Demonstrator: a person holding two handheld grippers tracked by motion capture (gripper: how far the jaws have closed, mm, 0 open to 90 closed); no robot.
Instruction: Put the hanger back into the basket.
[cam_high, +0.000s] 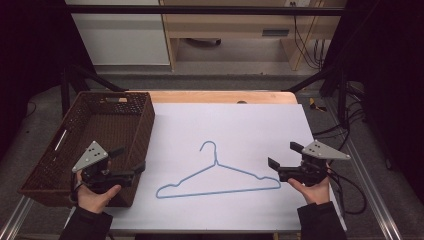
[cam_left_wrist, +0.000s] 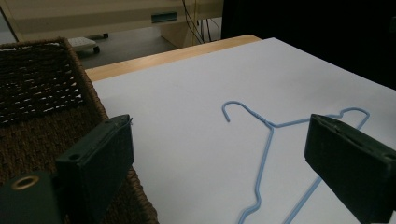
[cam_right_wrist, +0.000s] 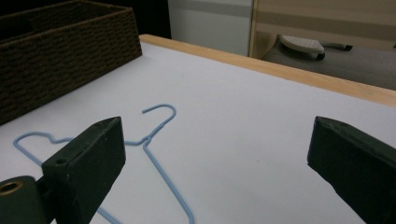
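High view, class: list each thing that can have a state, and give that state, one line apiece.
Blue hanger: flat on the white sheet, hook away from the person, untouched.
Wicker basket: upright, nothing seen inside.
Left tongs: open, holding nothing, over the basket's near corner.
Right tongs: open, holding nothing, beside the hanger's right end.

Left gripper (cam_left_wrist: 219, 161) jaws stand wide apart, empty. Blue wire hanger (cam_left_wrist: 268, 149) lies flat between them on white desk (cam_left_wrist: 187, 107); wicker basket (cam_left_wrist: 42, 102) beside left jaw.
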